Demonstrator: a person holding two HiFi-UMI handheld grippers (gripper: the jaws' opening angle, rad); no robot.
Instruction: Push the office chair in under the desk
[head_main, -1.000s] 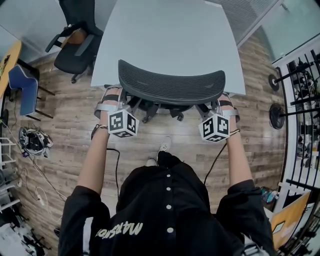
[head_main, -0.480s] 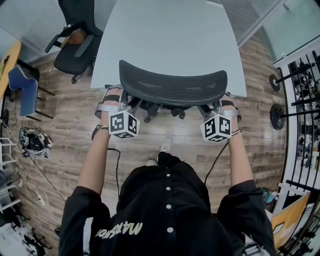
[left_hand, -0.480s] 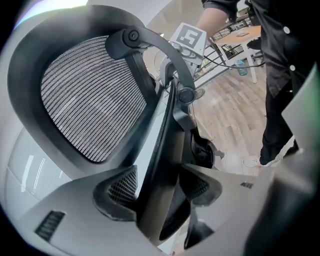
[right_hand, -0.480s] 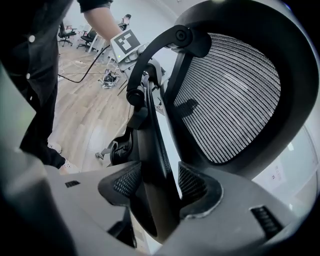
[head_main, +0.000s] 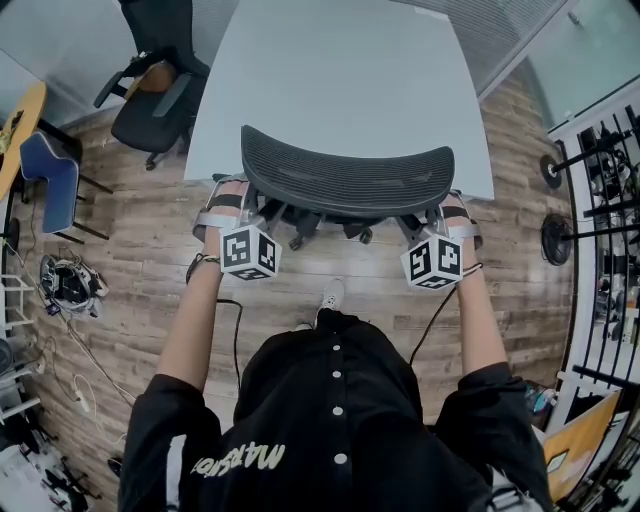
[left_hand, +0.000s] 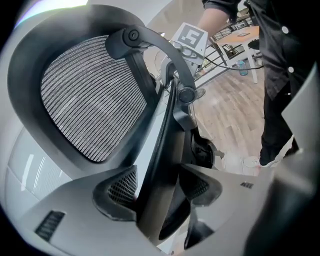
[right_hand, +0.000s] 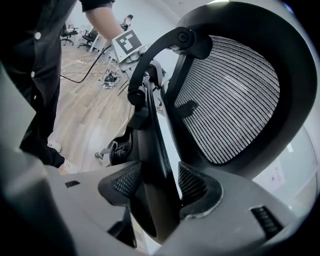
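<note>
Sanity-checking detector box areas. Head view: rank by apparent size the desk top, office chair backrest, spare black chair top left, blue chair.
1. desk top: largest by far.
2-3. office chair backrest and spare black chair: about alike, unranked; backrest nearer the camera, spare chair cropped at top.
4. blue chair: smallest.
</note>
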